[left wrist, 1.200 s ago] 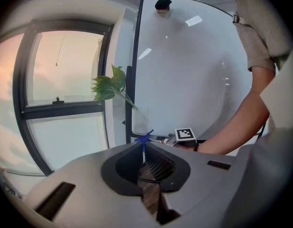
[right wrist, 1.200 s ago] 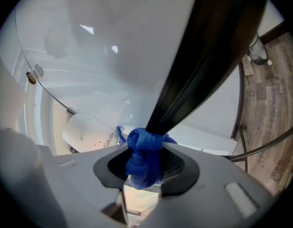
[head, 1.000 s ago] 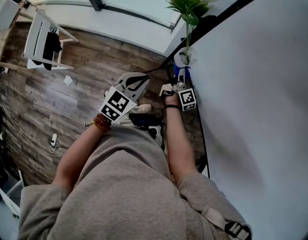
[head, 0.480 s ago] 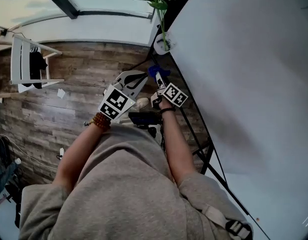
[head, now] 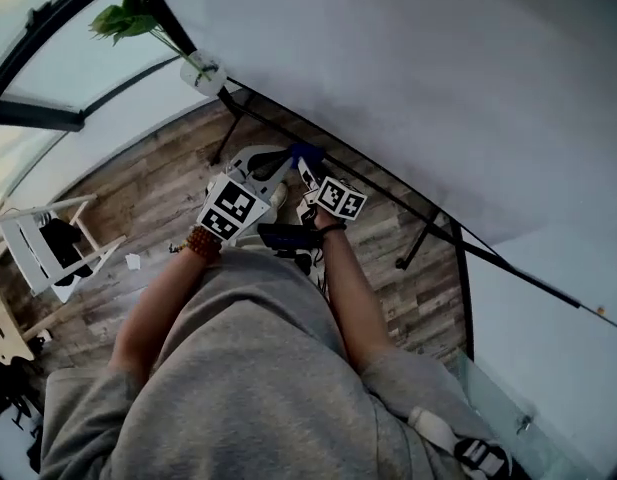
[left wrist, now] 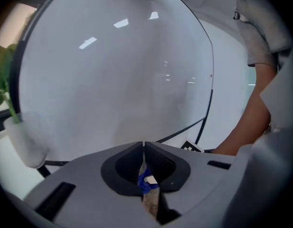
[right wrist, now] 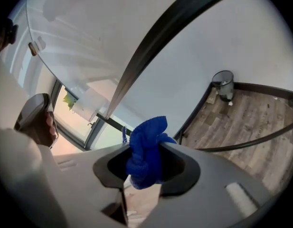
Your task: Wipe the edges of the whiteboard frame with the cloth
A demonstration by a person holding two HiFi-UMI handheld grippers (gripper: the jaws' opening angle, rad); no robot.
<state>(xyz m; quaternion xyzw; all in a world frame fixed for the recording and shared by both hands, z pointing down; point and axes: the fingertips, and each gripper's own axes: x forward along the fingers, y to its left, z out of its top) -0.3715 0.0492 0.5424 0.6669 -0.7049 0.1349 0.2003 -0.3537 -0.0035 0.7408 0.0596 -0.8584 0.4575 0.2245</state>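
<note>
- Wood-plank floor (head: 138, 208), grey-brown.
- Large window (head: 58, 78), dark frame bars, daylight behind.
- White slatted chair (head: 48, 253) on the floor, a dark garment on it.
- Green plant (head: 123, 18) in white pot (head: 202, 74).
- Small round waste bin (right wrist: 223, 85) against pale wall (right wrist: 260, 46).

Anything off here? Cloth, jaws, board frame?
Nothing stands out. The right gripper holds the blue cloth bunched in its jaws, the left gripper is shut on nothing, and the whiteboard frame looks undamaged.
</note>
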